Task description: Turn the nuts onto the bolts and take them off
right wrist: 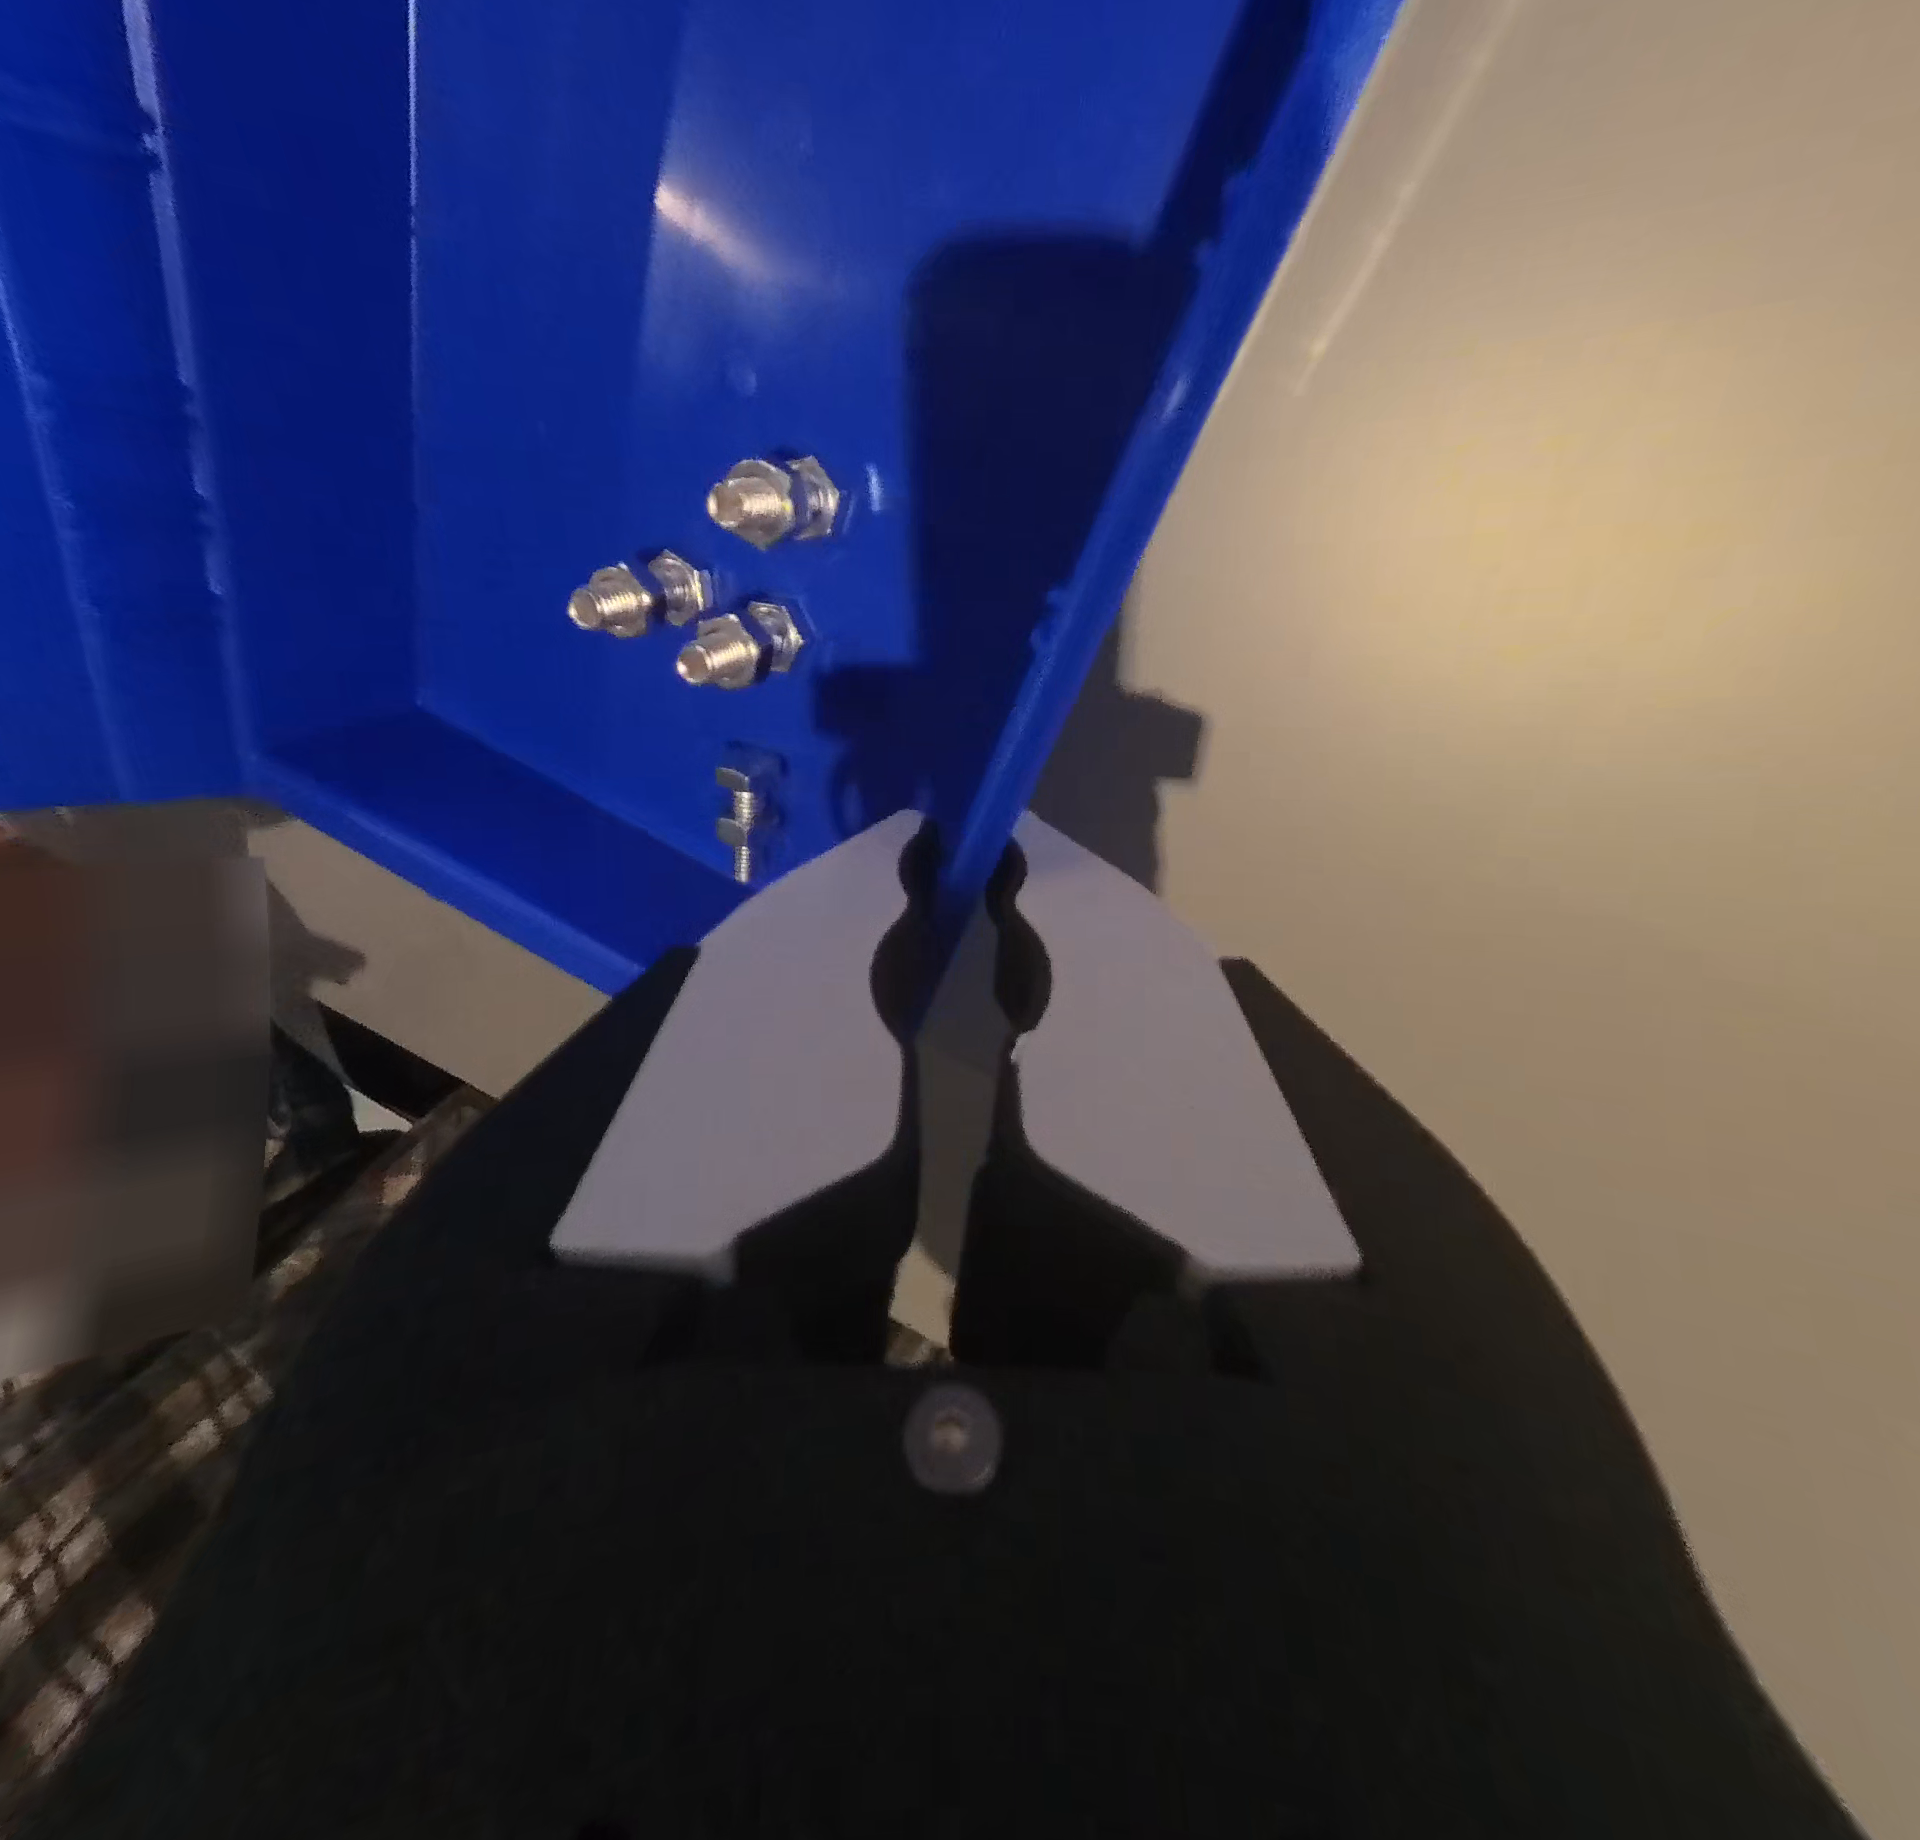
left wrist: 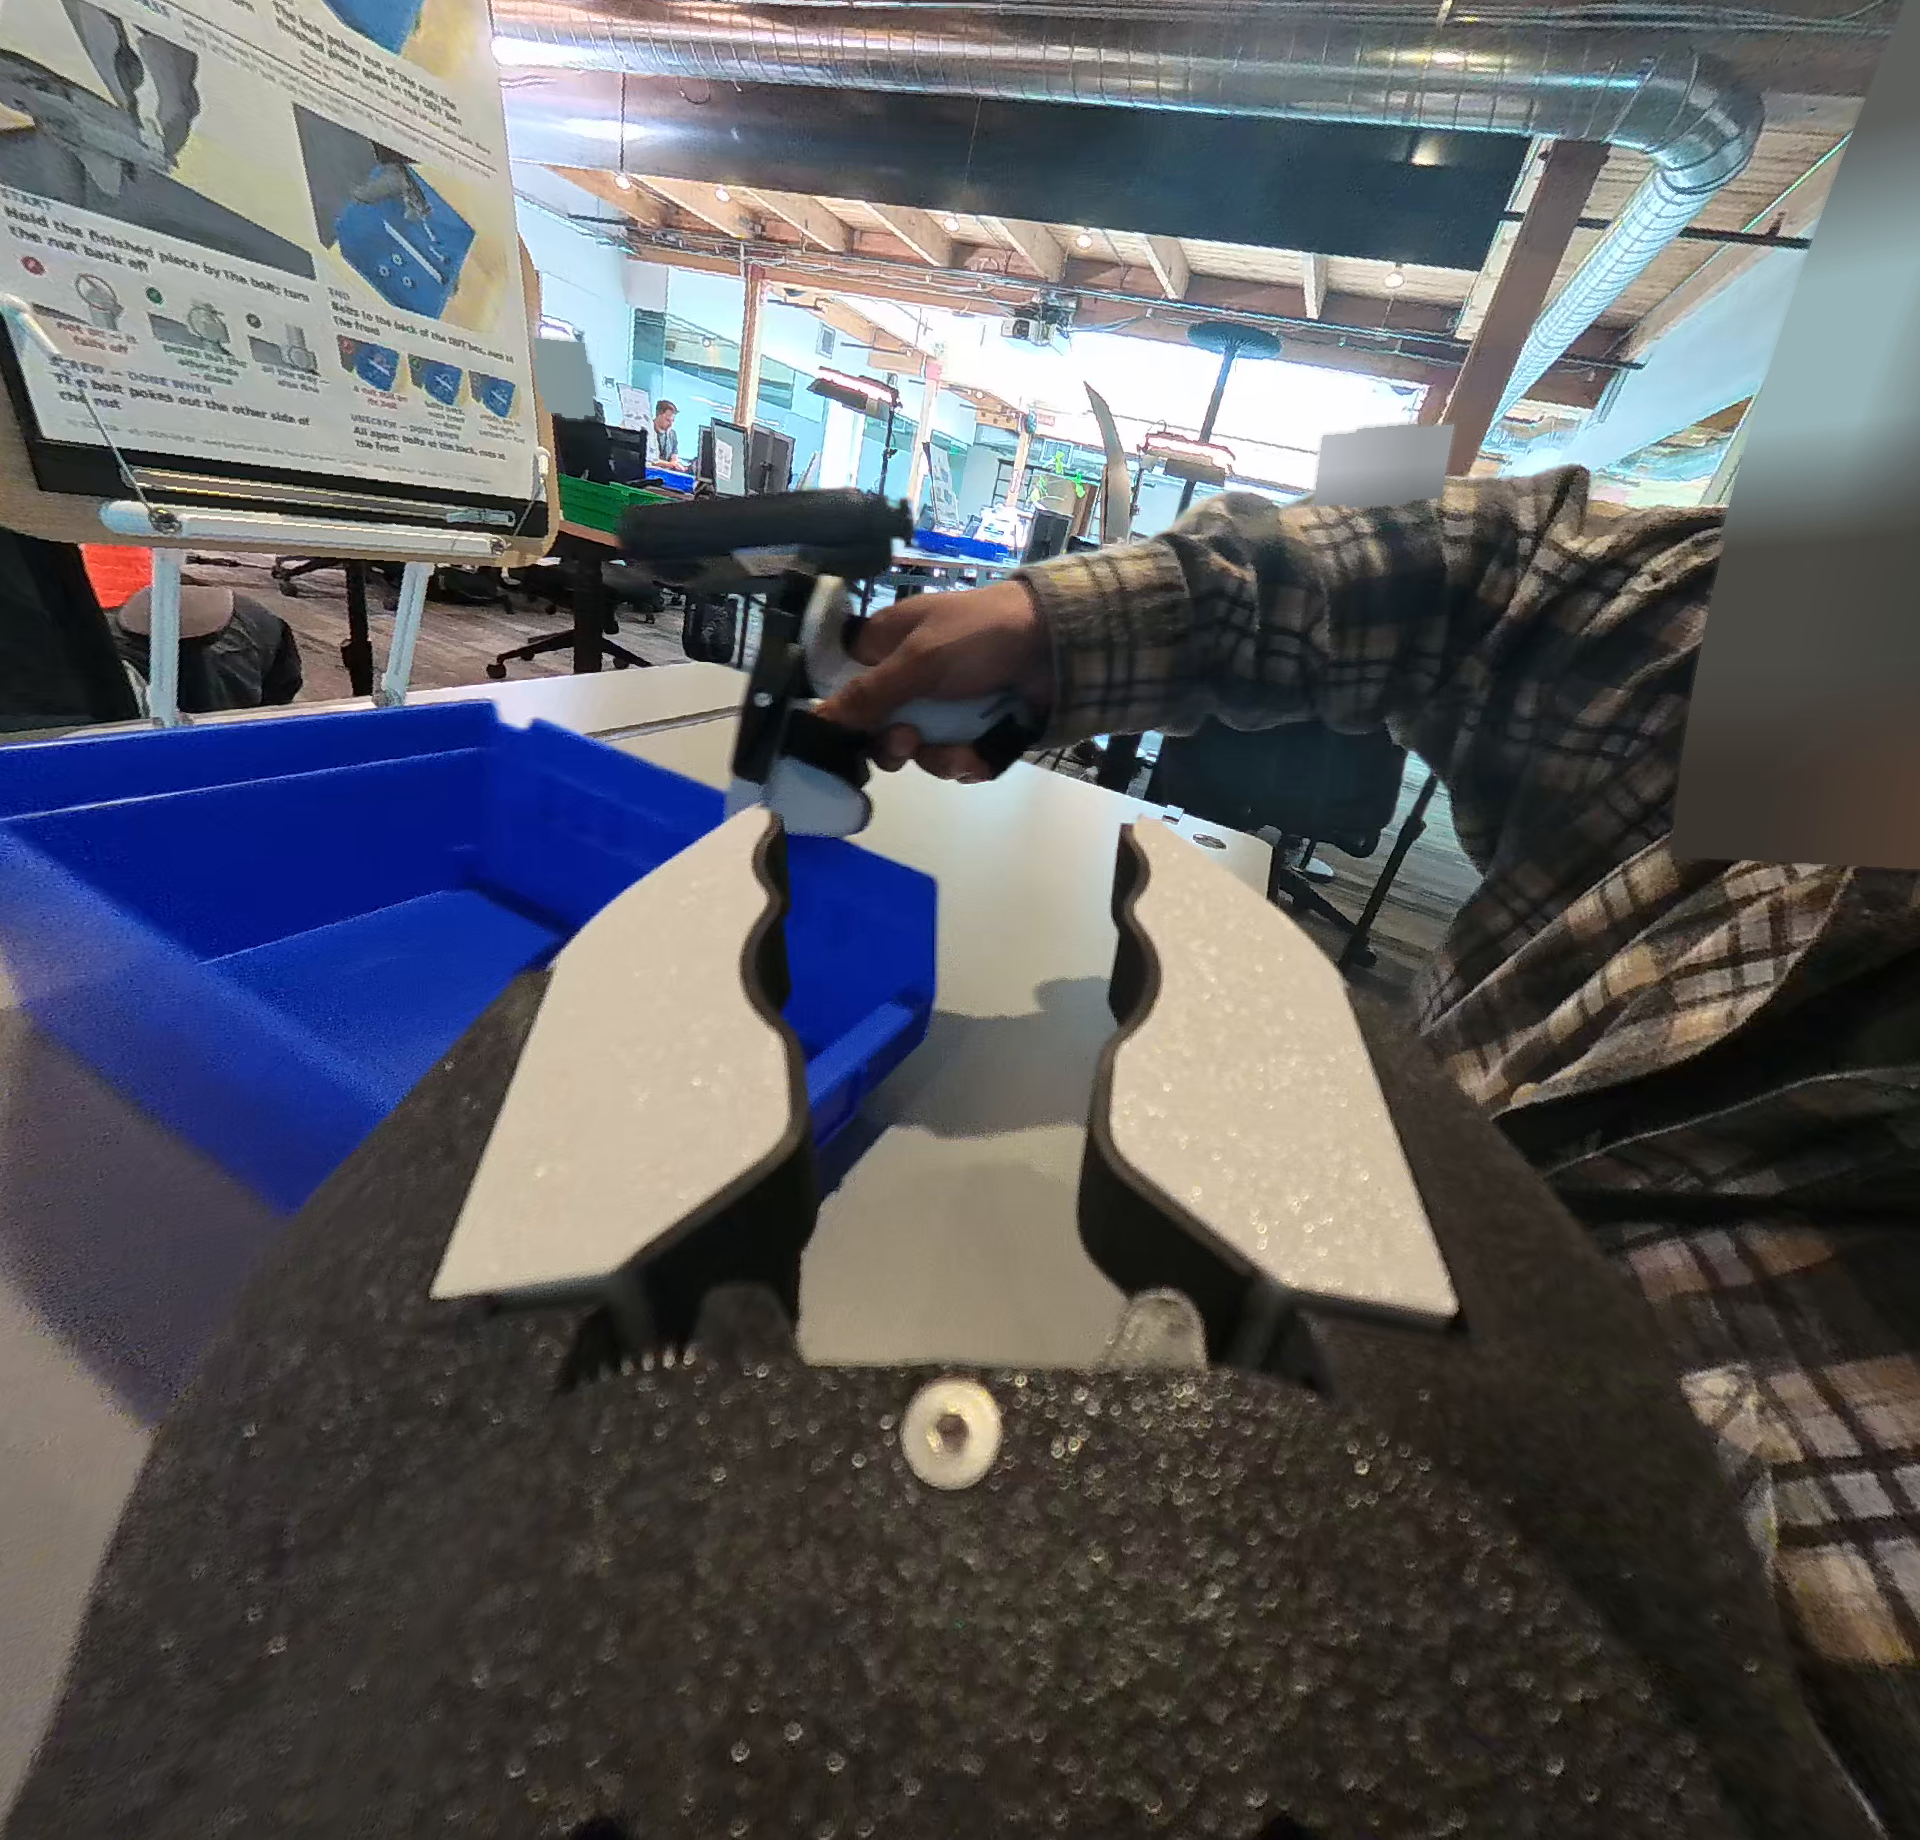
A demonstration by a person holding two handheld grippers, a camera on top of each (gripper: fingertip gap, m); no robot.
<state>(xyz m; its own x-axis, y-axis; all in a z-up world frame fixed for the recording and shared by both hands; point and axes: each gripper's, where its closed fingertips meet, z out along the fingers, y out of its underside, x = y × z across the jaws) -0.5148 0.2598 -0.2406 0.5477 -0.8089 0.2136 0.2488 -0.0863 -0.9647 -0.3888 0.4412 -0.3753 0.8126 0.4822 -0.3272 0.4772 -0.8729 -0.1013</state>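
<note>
— While the right gripper [right wrist: 961,860] points down at the glossy blue plastic bin [right wrist: 520,284], what do its grey fingers have between them?

— The bin's thin side wall. In the right wrist view the two tips are drawn together on that blue rim at about 6 o'clock of the bin, pinching it from both sides.

— And the hardware?

— On the bin floor lie three short silvery bolts, each with a hex nut threaded on: the upper bolt-and-nut [right wrist: 774,504], the left bolt-and-nut [right wrist: 639,597] and the lower bolt-and-nut [right wrist: 738,644]. They cluster near the wall being pinched, at about 10 o'clock from the fingertips. A smaller thin screw with two nuts [right wrist: 744,805] lies closer, just beside the tips, at 9 to 10 o'clock.

— What about the left gripper [left wrist: 951,840]?

— Its grey fingers stand wide apart with nothing between them, only the pale grey tabletop [left wrist: 997,917]. The bin sits at 9 o'clock of it, partly behind its left finger.

— Anything further off?

— At 12 o'clock in the left wrist view, the hand [left wrist: 935,668] in a plaid sleeve holds the right gripper's handle. A white instruction sheet on a stand [left wrist: 260,232] is at 11 o'clock.
</note>
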